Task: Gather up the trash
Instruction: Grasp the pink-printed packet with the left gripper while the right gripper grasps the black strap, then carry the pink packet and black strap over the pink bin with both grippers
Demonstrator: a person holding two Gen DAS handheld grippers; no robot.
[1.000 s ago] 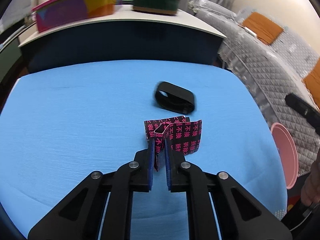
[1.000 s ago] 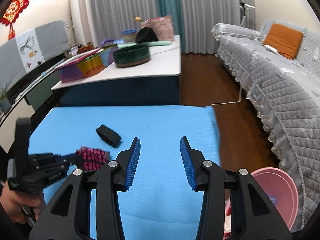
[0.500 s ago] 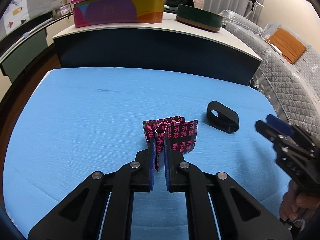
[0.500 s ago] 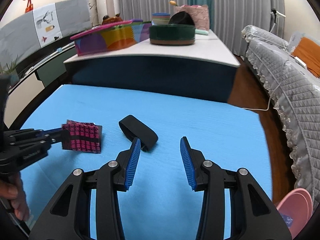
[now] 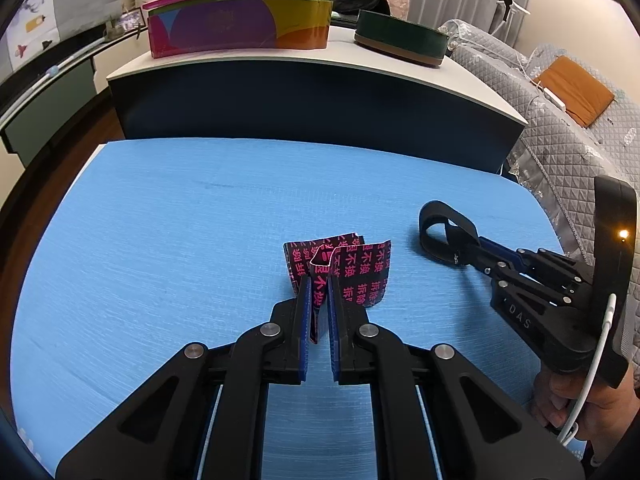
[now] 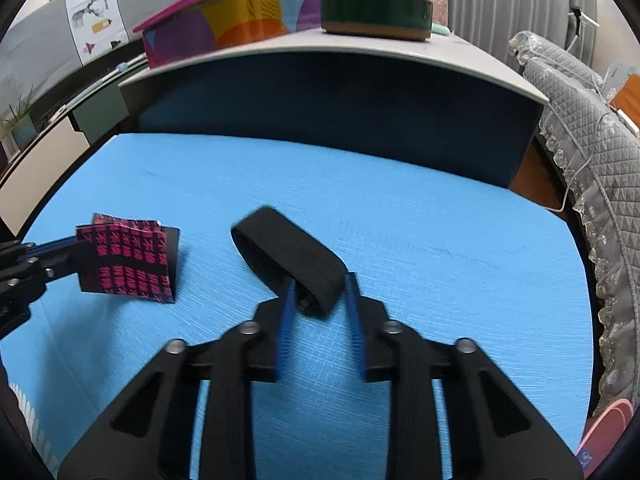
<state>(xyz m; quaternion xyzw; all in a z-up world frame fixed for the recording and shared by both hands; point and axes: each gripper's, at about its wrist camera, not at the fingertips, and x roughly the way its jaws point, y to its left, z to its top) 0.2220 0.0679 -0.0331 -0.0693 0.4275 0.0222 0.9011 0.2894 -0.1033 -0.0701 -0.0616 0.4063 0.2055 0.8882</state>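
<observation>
Two tongs at work. Left gripper (image 5: 319,300) nipped tight on the folded pink-printed wrapper (image 5: 344,268), lifted just off the blue mat (image 5: 180,240), presumably to carry off. Right gripper (image 6: 320,298) part-open, jaws straddling the black loop (image 6: 288,254) lying mid-mat, no squeeze evident. Pink bin (image 6: 608,428) rim at mat's right edge; contents hidden.

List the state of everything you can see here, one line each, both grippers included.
Left gripper: shut on the pink-and-black wrapper.
Pink-and-black wrapper: folded, pinched, held above the blue table.
Right gripper: open, its fingers either side of the black loop's near end.
Black loop: lying flat on the table, not gripped.
Pink bin: open, mostly out of frame.
</observation>
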